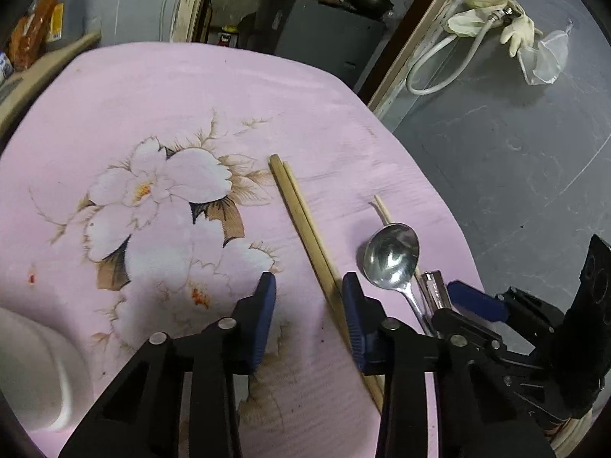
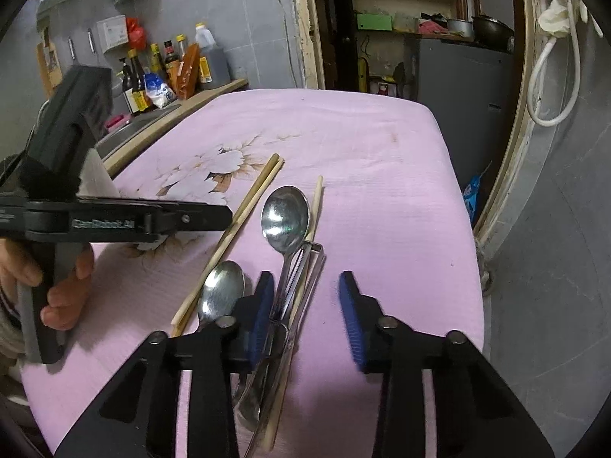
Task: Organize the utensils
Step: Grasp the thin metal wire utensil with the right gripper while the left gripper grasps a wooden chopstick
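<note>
Both grippers are wide apart and hold nothing. The big spoon (image 2: 285, 215), peeler (image 2: 301, 278) and chopsticks (image 2: 229, 236) lie mid-frame on the pink cloth (image 2: 382, 175). The right gripper (image 2: 306, 305) could bump the pile and scatter it.

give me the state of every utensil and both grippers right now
left hand-held gripper: open, empty
right hand-held gripper: open, empty
chopstick pair: lying flat on the cloth, side by side
large spoon: flat, bowl up
small spoon: flat, bowl up
peeler: flat beside the large spoon's handle
single chopstick: flat, partly under the large spoon
</note>
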### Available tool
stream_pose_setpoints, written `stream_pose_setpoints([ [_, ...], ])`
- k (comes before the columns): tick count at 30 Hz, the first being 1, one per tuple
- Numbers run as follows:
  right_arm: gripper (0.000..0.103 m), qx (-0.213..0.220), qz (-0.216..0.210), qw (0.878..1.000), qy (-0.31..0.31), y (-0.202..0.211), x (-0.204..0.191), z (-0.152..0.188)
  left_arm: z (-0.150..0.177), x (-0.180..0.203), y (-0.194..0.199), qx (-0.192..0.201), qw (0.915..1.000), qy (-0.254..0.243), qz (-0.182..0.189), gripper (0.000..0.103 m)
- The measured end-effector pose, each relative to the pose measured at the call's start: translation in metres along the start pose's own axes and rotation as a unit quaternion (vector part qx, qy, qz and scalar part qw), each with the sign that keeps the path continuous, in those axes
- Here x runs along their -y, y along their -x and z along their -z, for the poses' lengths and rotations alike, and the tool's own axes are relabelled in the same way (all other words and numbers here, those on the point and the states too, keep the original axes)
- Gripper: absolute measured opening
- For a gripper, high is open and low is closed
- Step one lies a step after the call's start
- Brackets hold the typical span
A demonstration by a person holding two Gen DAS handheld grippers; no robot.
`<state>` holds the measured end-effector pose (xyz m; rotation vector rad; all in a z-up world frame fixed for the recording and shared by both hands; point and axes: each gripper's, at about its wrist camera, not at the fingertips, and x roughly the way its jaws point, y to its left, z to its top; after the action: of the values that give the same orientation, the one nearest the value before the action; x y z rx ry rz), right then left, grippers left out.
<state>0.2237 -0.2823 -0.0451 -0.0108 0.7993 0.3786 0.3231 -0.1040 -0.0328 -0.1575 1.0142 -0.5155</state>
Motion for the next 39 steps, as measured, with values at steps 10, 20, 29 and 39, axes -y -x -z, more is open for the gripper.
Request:
stream_pose_setpoints([
  [10,0.014,0.006,-0.026,0.999,-0.019,0.005,0.005,0.003,-0.010,-0.016,-0.003,-0.009,0.9981,0.043,0.044,0.010],
  [20,0.013,0.020,-0.013,0.998,-0.065,0.020,0.031,0.013,-0.008,-0.020,0.005,-0.003,0.9973,0.050,0.053,0.001],
  [29,0.013,0.020,0.006,0.998,-0.058,0.022,0.033,0.012,-0.019,-0.013,-0.009,-0.011,0.9973,0.057,0.044,0.007],
  [39,0.013,0.017,0.013,0.998,-0.056,0.012,0.037,0.006,-0.027,-0.002,-0.022,-0.013,0.9992,0.032,0.021,0.009],
])
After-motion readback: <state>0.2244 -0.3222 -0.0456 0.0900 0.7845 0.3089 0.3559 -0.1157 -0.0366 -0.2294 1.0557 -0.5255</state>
